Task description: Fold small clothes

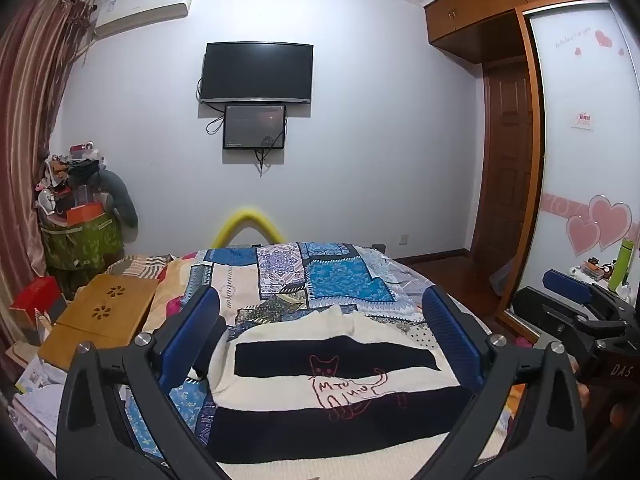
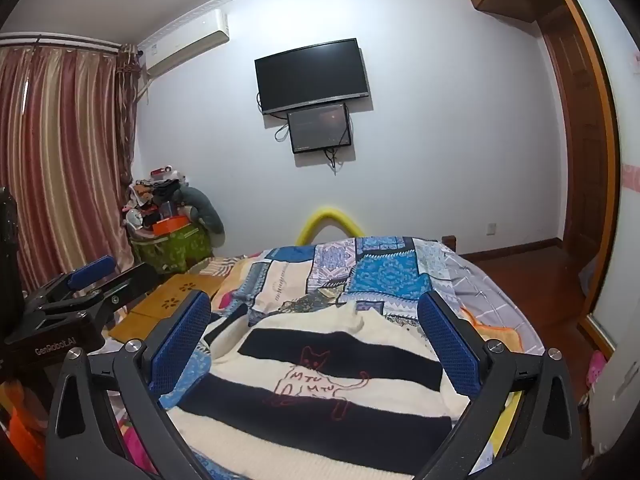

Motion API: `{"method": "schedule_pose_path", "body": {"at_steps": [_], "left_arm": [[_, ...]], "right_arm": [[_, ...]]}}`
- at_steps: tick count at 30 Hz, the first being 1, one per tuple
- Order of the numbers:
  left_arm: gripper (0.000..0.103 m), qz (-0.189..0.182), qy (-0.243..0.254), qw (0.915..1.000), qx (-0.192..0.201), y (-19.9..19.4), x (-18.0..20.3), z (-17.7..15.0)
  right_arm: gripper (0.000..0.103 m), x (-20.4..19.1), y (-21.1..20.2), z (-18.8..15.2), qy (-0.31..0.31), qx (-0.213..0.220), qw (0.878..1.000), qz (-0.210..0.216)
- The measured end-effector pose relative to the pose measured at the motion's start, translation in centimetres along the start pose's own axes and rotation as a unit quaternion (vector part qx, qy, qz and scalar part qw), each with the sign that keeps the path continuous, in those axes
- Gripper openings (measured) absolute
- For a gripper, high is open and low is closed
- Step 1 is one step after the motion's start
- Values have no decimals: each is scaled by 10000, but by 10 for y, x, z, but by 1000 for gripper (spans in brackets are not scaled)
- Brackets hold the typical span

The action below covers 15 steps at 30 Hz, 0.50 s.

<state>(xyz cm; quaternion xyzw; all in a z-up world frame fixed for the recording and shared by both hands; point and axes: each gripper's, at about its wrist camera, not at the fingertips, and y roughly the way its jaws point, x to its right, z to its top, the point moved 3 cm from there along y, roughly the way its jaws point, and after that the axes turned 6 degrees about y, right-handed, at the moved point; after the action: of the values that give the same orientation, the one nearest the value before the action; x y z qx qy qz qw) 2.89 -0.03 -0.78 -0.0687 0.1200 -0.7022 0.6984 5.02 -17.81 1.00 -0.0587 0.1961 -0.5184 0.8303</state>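
A small cream sweater with dark navy stripes and a red outline cat [image 1: 340, 392] [image 2: 320, 384] lies spread flat on the patchwork bedspread [image 1: 320, 276] [image 2: 360, 272]. My left gripper [image 1: 320, 320] hovers over its near part, open wide, blue pads apart with nothing between them. My right gripper [image 2: 316, 320] hangs over the same sweater, also open and empty. In the left wrist view the right gripper [image 1: 580, 300] shows at the right edge; in the right wrist view the left gripper [image 2: 92, 276] shows at the left.
A wooden lap table [image 1: 100, 316] [image 2: 164, 308] lies on the bed's left side. Beyond it stands a green basket heaped with clutter [image 1: 80, 236] [image 2: 172, 240]. Curtains [image 2: 60, 160] hang left, a wardrobe with heart stickers [image 1: 580, 140] stands right. A yellow foam tube [image 1: 248, 224] rises behind the bed.
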Motion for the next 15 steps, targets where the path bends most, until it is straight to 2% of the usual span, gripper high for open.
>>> {"method": "schedule_pose_path", "body": {"at_steps": [15], "left_arm": [[102, -34, -142, 9999, 8, 1, -8, -2]], "right_arm": [[103, -1, 10, -5, -76, -83, 9999, -48]]}}
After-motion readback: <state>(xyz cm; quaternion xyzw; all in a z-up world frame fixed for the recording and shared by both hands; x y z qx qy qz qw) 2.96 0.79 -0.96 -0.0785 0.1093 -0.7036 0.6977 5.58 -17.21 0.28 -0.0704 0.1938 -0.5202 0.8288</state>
